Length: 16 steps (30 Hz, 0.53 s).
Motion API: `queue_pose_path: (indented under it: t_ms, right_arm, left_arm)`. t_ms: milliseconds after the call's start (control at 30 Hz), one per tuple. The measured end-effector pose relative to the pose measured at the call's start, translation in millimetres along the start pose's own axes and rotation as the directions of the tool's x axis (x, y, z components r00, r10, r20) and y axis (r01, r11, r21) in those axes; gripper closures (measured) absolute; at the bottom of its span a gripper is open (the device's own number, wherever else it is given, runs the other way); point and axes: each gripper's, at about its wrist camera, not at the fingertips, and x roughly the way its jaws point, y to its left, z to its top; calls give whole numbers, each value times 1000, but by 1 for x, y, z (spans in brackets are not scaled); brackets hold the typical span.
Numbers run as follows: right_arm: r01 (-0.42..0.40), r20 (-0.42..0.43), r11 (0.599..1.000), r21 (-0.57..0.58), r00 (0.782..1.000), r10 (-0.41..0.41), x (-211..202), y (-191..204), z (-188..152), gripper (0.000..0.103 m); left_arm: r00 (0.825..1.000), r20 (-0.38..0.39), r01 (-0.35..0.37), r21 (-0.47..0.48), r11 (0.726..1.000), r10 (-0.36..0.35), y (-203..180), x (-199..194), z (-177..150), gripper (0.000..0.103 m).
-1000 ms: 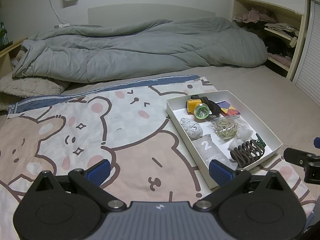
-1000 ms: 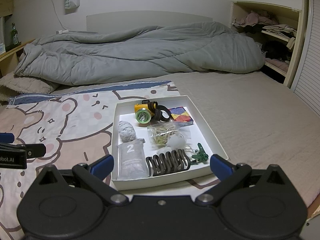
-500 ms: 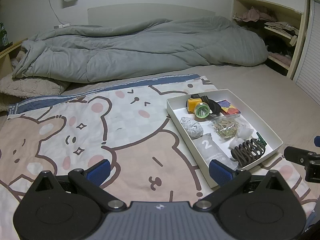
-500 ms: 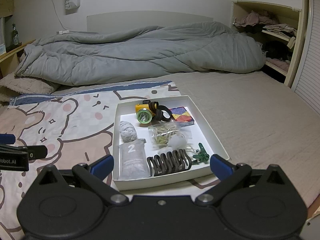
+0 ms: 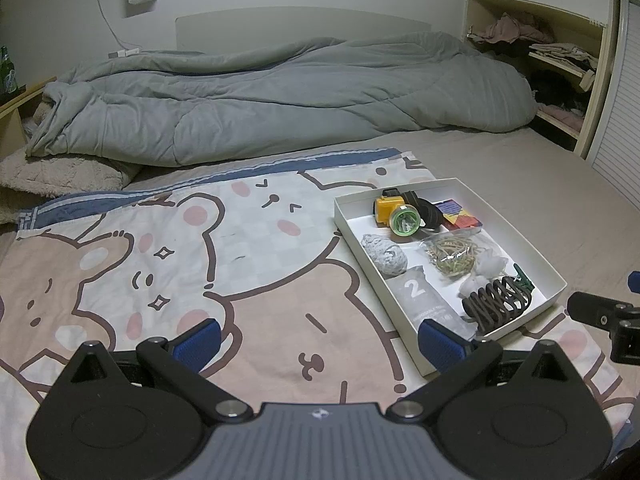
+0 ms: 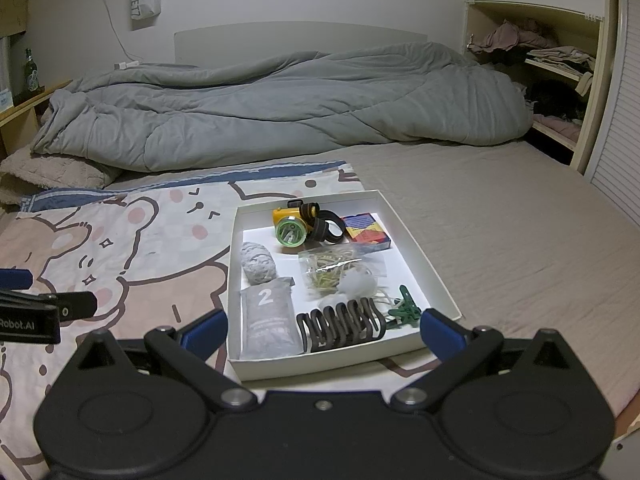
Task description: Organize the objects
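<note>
A shallow white box (image 6: 432, 276) (image 5: 532, 252) lies on the bed. It holds a yellow headlamp (image 6: 290, 224) (image 5: 396, 214), a coloured card box (image 6: 366, 232), a grey wad (image 6: 258, 262), a grey packet marked 2 (image 6: 268, 320) (image 5: 420, 296), a bag of rubber bands (image 6: 332, 270), a dark hair claw (image 6: 340, 322) (image 5: 496, 306) and a green clip (image 6: 404, 312). My right gripper (image 6: 324, 330) is open and empty just in front of the box. My left gripper (image 5: 320, 338) is open and empty over the bear-print sheet, left of the box.
A bear-print sheet (image 5: 168, 264) covers the near left of the bed. A rumpled grey duvet (image 6: 280, 104) lies across the back. Shelves with clothes (image 6: 548, 60) stand at the right. A bottle (image 6: 30, 70) stands on a ledge at far left.
Both grippers have drifted slightly; the box sits a touch lower and nearer in the right wrist view. Nothing was taken hold of or let go.
</note>
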Motion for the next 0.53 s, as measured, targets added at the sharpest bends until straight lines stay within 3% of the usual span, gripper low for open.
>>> queue_pose_path:
  t_ms: [533]
  right_arm:
    - [0, -1, 1000, 2, 1000, 0, -1, -2, 0, 0]
  left_arm:
    - [1000, 9, 1, 4, 1000, -1, -1, -3, 0, 0]
